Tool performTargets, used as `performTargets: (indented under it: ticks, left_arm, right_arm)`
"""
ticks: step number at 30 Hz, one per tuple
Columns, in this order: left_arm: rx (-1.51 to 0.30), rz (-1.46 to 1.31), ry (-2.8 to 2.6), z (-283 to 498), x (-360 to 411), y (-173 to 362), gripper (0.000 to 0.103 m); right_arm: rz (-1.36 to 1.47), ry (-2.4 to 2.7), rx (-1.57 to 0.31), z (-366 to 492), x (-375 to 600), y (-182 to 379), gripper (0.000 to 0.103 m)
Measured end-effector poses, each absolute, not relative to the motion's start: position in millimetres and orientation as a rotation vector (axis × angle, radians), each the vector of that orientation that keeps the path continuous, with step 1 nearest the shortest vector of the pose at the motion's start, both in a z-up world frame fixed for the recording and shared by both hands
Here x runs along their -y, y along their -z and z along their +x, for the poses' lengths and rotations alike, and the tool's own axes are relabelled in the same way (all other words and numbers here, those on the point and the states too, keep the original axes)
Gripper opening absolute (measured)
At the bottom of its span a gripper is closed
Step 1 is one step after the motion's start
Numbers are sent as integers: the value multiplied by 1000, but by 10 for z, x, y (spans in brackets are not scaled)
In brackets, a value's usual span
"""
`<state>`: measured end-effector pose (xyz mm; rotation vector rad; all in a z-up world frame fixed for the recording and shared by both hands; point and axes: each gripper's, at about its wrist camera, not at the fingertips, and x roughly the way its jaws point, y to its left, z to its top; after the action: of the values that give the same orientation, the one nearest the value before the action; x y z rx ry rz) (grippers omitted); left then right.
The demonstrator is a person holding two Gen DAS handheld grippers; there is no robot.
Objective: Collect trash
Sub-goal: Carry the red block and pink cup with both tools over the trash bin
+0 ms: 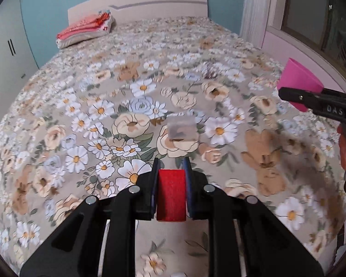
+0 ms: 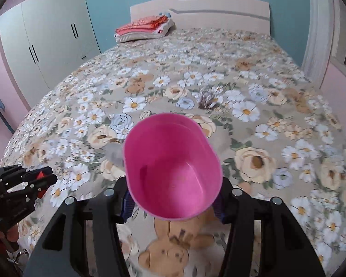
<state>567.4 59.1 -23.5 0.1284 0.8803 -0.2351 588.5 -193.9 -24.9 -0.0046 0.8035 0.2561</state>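
Both grippers are up over the bed point(image 1: 150, 73) now, above that floral bedspread point(image 2: 253, 97). The left gripper point(image 1: 171, 165) has its jaws clenched on a red block point(image 1: 171, 196), a felt-looking piece wedged upright between the two dark fingers, and from its own camera you see it square on. The right gripper point(image 2: 173, 198) is grasping a pink cup point(image 2: 173, 168), mouth tipped toward the lens, the fingers pressing its lower sides.

The right wrist view looks straight down into that cup: smooth pink inside, nothing clearly lying in it. The left view cannot see that. There the cup point(image 1: 298, 84) is only a pink wedge at the far right edge, seen from outside, with a black finger of the right gripper point(image 1: 295, 94) crossing it and a bit of the person's hand point(image 1: 344, 147) behind.

The left view offers something else: a small clear, blurred piece point(image 1: 181, 130) on the bedspread just ahead of the red block, on a cream rose. In the right view that piece point(image 2: 114, 153) peeks out at the cup's left rim, mostly hidden. What it is, I cannot tell.

The right view also catches the left gripper point(image 2: 42, 181) low on the left, a red sliver between its fingers. Far end: folded red and white bedding point(image 2: 145, 28) by the headboard point(image 2: 207, 11), and the wardrobe point(image 2: 46, 34), whose full doors only the right view shows.
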Motion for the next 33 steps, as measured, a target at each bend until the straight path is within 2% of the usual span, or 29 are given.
performTargets:
  ticks: [18, 33]
  left_arm:
    - [-769, 141, 158, 3934, -105, -1035, 20]
    - [-691, 115, 185, 2528, 59, -1310, 20]
  right_arm:
    - [-71, -303, -655, 3848, 2123, -815, 55]
    - [-73, -337, -561, 2302, 2219, -1098, 55]
